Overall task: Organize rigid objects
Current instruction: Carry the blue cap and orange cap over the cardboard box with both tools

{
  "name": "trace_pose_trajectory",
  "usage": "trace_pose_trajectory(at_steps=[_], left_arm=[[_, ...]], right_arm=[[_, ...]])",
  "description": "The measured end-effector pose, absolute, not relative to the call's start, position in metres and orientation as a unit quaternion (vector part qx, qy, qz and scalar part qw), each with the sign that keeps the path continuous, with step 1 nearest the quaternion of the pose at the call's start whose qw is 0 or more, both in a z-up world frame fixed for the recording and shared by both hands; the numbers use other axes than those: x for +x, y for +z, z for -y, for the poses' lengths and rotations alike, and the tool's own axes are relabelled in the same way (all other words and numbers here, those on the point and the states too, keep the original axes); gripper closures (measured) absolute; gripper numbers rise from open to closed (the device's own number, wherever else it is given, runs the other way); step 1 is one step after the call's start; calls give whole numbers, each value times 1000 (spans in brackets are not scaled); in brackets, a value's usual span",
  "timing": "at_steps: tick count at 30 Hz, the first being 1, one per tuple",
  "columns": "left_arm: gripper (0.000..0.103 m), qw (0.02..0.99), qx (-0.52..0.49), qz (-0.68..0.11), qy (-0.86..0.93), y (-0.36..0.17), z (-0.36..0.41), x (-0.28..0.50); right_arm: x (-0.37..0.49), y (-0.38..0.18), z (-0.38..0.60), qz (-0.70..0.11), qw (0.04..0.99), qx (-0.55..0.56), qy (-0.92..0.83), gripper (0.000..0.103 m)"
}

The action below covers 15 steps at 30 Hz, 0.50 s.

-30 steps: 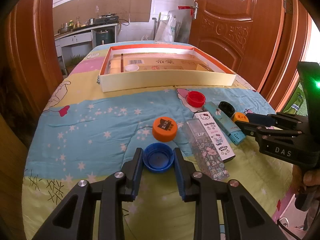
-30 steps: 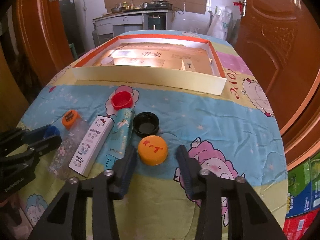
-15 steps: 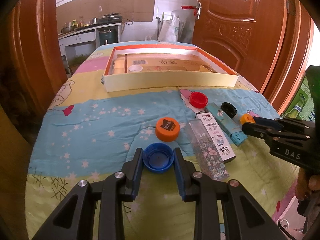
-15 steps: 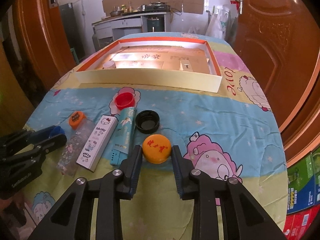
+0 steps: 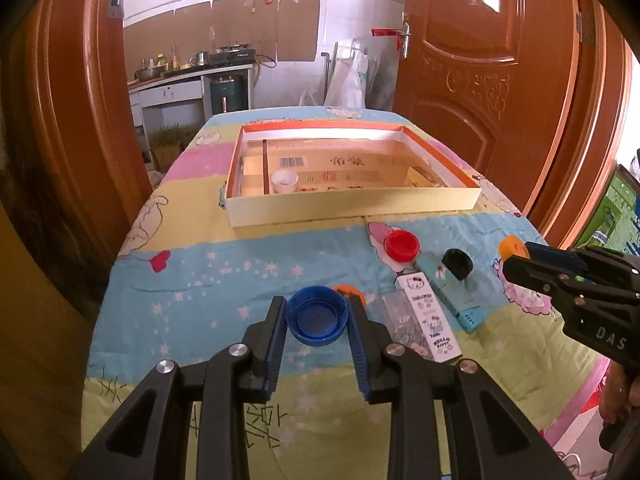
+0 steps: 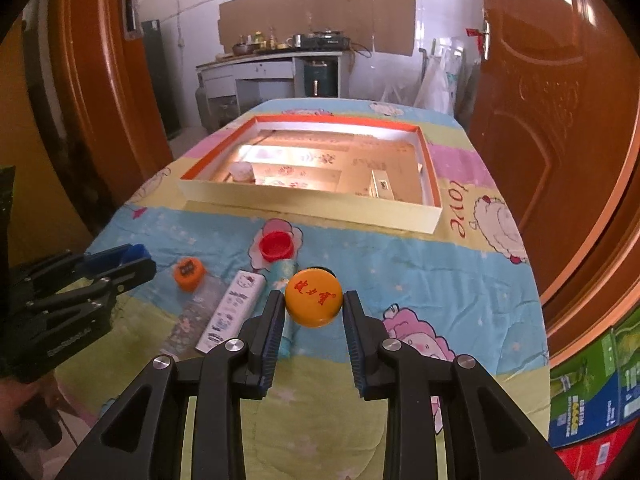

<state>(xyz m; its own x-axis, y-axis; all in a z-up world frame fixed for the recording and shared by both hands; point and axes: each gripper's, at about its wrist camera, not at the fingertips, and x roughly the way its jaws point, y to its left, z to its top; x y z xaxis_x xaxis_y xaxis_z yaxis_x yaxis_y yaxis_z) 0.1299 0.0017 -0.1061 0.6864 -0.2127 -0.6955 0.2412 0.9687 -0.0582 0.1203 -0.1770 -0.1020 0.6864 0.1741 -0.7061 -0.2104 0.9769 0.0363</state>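
My left gripper is shut on a blue bottle cap and holds it above the cloth. My right gripper is shut on an orange-yellow cap with red writing, also lifted; it also shows in the left wrist view. On the cloth lie a red cap, an orange cap, a black cap, a white Hello Kitty box, a teal box and a clear floral tube. The open orange-rimmed cardboard box stands further back with a white cap inside.
A cartoon-print cloth covers the table. Wooden doors stand to the left and right. A kitchen counter is behind the table. Coloured cartons sit on the floor at the right.
Both grippers have lifted their caps off the cloth and moved up and forward. The right gripper closed on the orange-yellow cap during this second.
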Motion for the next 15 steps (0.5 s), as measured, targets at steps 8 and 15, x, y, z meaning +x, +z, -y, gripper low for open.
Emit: trace_pose_trajectory(at_steps=[8, 15], left_arm=[[72, 922, 22, -366, -127, -93, 2, 140], [72, 928, 37, -346, -131, -68, 9, 160]], right_arm=[[125, -93, 172, -376, 919, -32, 112, 73], [140, -77, 172, -363, 924, -39, 112, 73]])
